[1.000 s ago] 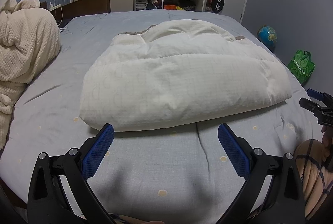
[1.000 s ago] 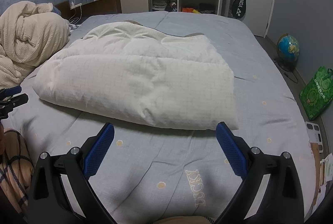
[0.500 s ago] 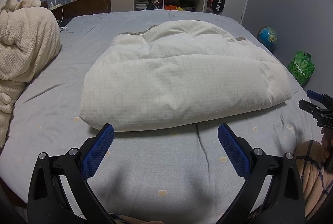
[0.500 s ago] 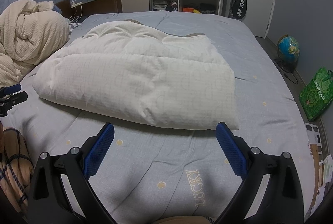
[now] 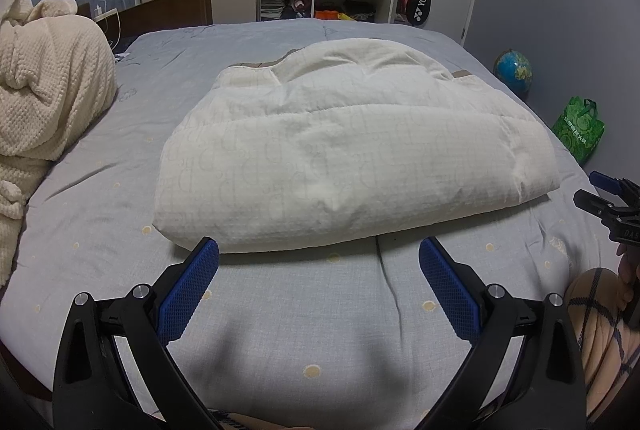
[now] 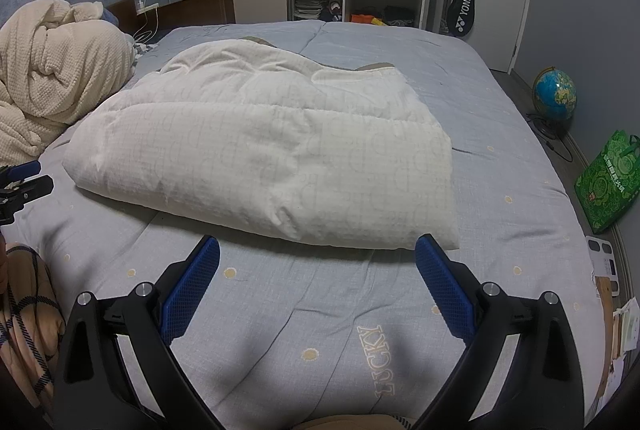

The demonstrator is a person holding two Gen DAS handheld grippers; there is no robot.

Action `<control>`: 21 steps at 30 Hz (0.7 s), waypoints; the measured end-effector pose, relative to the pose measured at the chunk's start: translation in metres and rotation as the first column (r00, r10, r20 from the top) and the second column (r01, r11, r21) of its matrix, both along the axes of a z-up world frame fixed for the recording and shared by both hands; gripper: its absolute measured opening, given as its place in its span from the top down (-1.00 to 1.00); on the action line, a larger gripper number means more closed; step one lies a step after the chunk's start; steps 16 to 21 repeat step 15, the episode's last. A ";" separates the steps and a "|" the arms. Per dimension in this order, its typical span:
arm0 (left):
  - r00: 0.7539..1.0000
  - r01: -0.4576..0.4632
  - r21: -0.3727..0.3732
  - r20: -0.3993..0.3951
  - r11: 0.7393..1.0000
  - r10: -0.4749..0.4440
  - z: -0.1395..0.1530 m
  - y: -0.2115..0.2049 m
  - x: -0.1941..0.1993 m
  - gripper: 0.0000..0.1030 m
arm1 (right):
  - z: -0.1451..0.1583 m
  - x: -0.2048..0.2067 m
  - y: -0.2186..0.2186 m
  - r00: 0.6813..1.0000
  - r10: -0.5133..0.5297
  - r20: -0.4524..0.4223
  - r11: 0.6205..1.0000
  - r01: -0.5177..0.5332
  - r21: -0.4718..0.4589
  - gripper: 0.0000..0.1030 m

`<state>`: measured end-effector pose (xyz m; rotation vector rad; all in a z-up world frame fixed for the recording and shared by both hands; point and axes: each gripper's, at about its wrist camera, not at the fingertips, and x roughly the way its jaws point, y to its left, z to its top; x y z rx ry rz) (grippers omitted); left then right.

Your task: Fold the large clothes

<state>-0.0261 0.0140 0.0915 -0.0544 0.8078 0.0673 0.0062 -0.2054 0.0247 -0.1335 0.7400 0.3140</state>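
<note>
Matt quilted cloth on the white padded garment (image 5: 344, 158); waffle-textured cream blanket (image 5: 48, 86) (soft-looking); smooth grey bedsheet (image 6: 500, 158).

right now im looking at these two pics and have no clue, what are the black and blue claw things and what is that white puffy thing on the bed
The claws are two hand-held grippers; a person holds one in each hand. Each carries a camera looking out along its fingers, so one picture comes from the left gripper and one from the right gripper. Both are open and hold nothing. On the grey bed lies a white padded garment, already folded into a thick bundle. A cream blanket is heaped to the left. Each gripper also shows at the edge of the other's picture.
</note>
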 end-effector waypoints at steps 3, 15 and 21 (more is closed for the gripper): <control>1.000 0.000 0.003 0.008 1.000 0.000 0.001 0.000 0.000 -0.87 | 0.000 0.000 0.000 1.000 0.000 -0.001 1.000 0.000 0.000 -0.81; 1.000 0.002 0.000 -0.006 1.000 -0.002 -0.001 0.000 0.001 -0.87 | 0.000 0.000 0.000 1.000 0.000 0.000 1.000 0.000 0.000 -0.81; 1.000 0.002 0.000 -0.006 1.000 -0.002 -0.001 0.000 0.001 -0.87 | 0.000 0.000 0.000 1.000 0.000 0.000 1.000 0.000 0.000 -0.81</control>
